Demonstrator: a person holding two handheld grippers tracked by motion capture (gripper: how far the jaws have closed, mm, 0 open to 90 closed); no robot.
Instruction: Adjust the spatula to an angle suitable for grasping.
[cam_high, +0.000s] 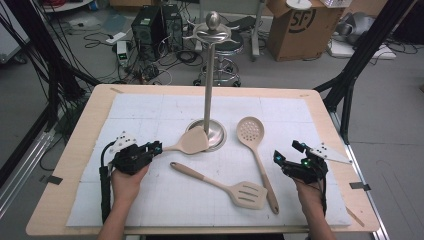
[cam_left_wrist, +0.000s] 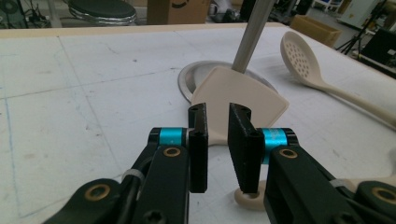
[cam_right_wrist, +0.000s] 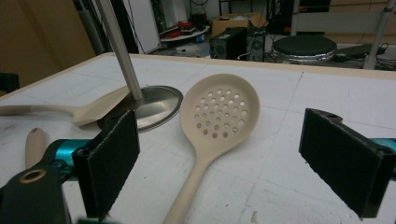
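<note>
Spatula (cam_left_wrist: 238, 100), solid-bladed and cream-coloured, lies on the white mat (cam_high: 150, 112) with its blade resting partly on the round metal base (cam_high: 218, 136) of the utensil stand (cam_high: 209, 70) and its handle running toward the person's left. Left gripper (cam_high: 157, 147), seen in the high view at the handle's outer end, has its jaws drawn close together with the spatula handle between them; in the left gripper view the two black pads (cam_left_wrist: 198, 144) stand upright on either side of the handle, whose rounded end (cam_left_wrist: 250, 198) shows just below the right-hand pad, but whether the pads already press on it cannot be told. Right gripper (cam_high: 287, 152) is held by the right hand (cam_high: 310, 192) near the mat's right edge, jaws spread wide and holding nothing; in the right gripper view its pads (cam_right_wrist: 109, 161) frame the perforated skimmer (cam_right_wrist: 219, 112). That skimmer lies just right of the stand's base, bowl toward the far side, handle running toward the person. Between the two hands a slotted turner (cam_high: 227, 185) lies diagonally on the mat, its head just beside the skimmer's handle. Beyond the wooden table (cam_high: 75, 150) stand a stool (cam_high: 225, 50) and a cardboard box (cam_high: 300, 25) on the floor.
</note>
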